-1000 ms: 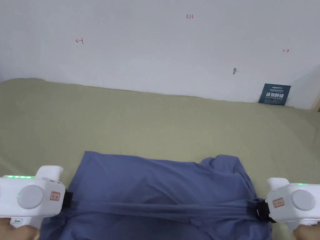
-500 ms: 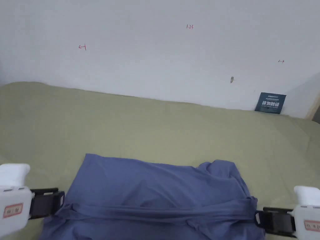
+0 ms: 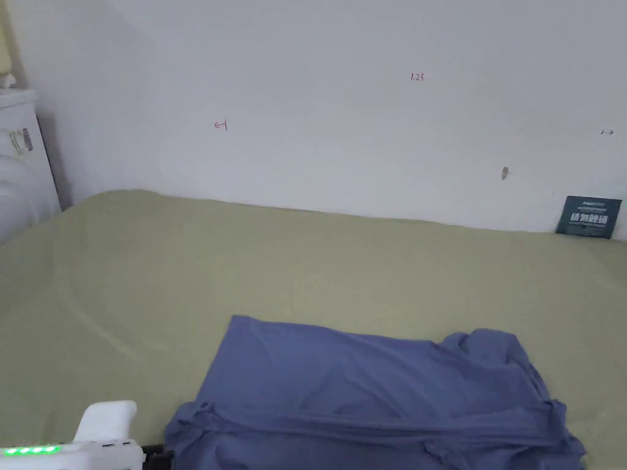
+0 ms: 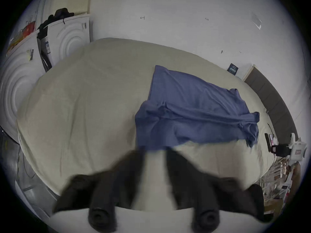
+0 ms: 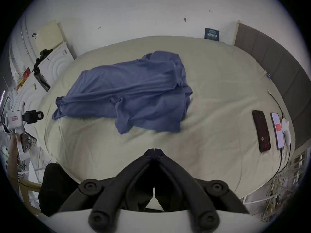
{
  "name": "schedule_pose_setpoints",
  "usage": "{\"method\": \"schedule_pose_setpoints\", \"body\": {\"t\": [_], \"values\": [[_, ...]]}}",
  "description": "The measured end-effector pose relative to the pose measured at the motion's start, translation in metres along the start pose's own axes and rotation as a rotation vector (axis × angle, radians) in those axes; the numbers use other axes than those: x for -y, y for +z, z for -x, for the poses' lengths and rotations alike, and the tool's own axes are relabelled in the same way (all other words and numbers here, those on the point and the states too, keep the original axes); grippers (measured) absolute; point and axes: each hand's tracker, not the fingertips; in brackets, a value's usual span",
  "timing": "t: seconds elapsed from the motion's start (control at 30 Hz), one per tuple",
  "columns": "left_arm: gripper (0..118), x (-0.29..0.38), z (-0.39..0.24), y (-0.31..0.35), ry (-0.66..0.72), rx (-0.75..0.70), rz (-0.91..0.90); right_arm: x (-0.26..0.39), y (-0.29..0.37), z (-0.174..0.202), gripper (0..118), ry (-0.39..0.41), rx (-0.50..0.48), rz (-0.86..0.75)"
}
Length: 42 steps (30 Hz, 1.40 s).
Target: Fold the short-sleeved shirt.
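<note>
Fingers, right: my right gripper [image 5: 154, 151] has its jaws pressed together with nothing between them, hanging above the bare near edge of the bed, off the cloth; I judge that it is between holds.
Fingers, left: my left gripper [image 4: 155, 152] is blurred, but a clear gap shows between its jaws and nothing is held; its tips sit at the near left corner of the cloth. In the head view its white body [image 3: 92, 443] pokes up at the bottom left, just beside that corner.
Shirt: blue short-sleeved shirt [image 3: 373, 391] lies on the bed in front of me, free of both grippers. A long ridge of gathered cloth runs across it from side to side, where the near part seems to have been laid over the far part; the far half lies fairly flat, the right end is bunched.
Fold so far: one rough fold, I judge; edges not squared, wrinkles left to smooth.
Bed: pale green sheet [image 3: 306, 263], wide and bare around the shirt, which gives room to fold.
Phones: two phones [image 5: 261, 130] lie side by side near the right edge, well apart from the shirt.
Sign: small dark card [image 3: 589, 216] leans against the wall at the far right.
Wall: white wall [image 3: 343, 104] behind the bed.
</note>
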Motion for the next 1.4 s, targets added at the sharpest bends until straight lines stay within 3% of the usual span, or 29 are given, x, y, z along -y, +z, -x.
{"method": "schedule_pose_setpoints", "body": {"t": [0.03,0.07,0.23,0.27,0.3,0.33,0.37,0.47,0.5,0.53,0.57,0.6,0.8,0.83,0.87,0.9,0.93,0.97,1.0,1.07,1.4], "values": [[109,-0.006,0.000,-0.009,0.005,-0.001,-0.002,-0.003,0.001,-0.002,0,0.001,0.003,-0.010],[115,-0.013,0.000,-0.019,0.010,0.000,0.018,-0.007,0.000,-0.003,0,0.001,0.006,-0.012],[111,-0.030,0.002,-0.070,0.077,0.003,0.068,-0.016,-0.003,-0.017,0,-0.016,0.037,-0.010],[95,-0.031,0.001,-0.079,0.084,0.001,0.108,-0.019,-0.005,-0.020,0,-0.026,0.046,-0.005],[67,-0.031,-0.001,-0.084,0.084,-0.002,0.138,-0.021,-0.008,-0.024,0,-0.037,0.047,-0.003],[28,-0.031,-0.005,-0.085,0.084,-0.006,0.146,-0.024,-0.013,-0.028,0,-0.049,0.052,-0.002],[3,-0.026,-0.013,-0.083,0.078,0.000,0.133,-0.029,-0.019,-0.031,7,-0.060,0.069,-0.003],[3,-0.023,-0.020,-0.087,0.027,-0.009,0.102,-0.043,-0.043,-0.042,54,-0.062,0.080,-0.008],[3,-0.021,-0.020,-0.086,0.030,-0.003,0.114,-0.047,-0.055,-0.047,54,-0.061,0.023,-0.008],[3,-0.020,-0.018,-0.087,0.042,0.008,0.118,-0.050,-0.067,-0.050,90,-0.057,-0.008,0.011],[3,-0.020,-0.016,-0.088,0.068,0.031,0.114,-0.054,-0.078,-0.051,114,-0.064,0.007,0.010],[3,-0.020,-0.015,-0.086,0.071,0.030,0.110,-0.056,-0.088,-0.051,114,-0.065,0.013,0.011],[3,-0.028,-0.009,-0.084,0.044,0.010,0.107,-0.077,-0.143,-0.049,101,-0.134,0.027,0.108],[3,-0.028,-0.009,-0.083,0.049,0.011,0.105,-0.079,-0.147,-0.047,86,-0.135,0.020,0.123],[2,-0.029,-0.009,-0.083,0.049,0.014,0.105,-0.078,-0.149,-0.046,53,-0.129,0.016,0.154],[2,-0.032,-0.009,-0.080,0.045,0.016,0.102,-0.078,-0.152,-0.044,39,-0.110,0.026,0.200],[2,-0.033,-0.009,-0.079,0.037,0.019,0.098,-0.079,-0.149,-0.039,28,-0.063,0.105,0.200],[2,-0.033,-0.009,-0.078,0.026,0.025,0.100,-0.079,-0.144,-0.039,7,-0.036,0.062,0.169],[2,-0.034,-0.009,-0.077,0.017,0.024,0.099,-0.081,-0.139,-0.039,7,-0.047,-0.002,0.162],[2,-0.037,-0.009,-0.071,-0.002,0.018,0.093,-0.085,-0.127,-0.031,7,-0.041,0.052,0.143],[2,-0.049,0.006,-0.012,-0.040,0.060,0.036,-0.091,-0.040,-0.041,7,-0.049,-0.087,0.057]]}}
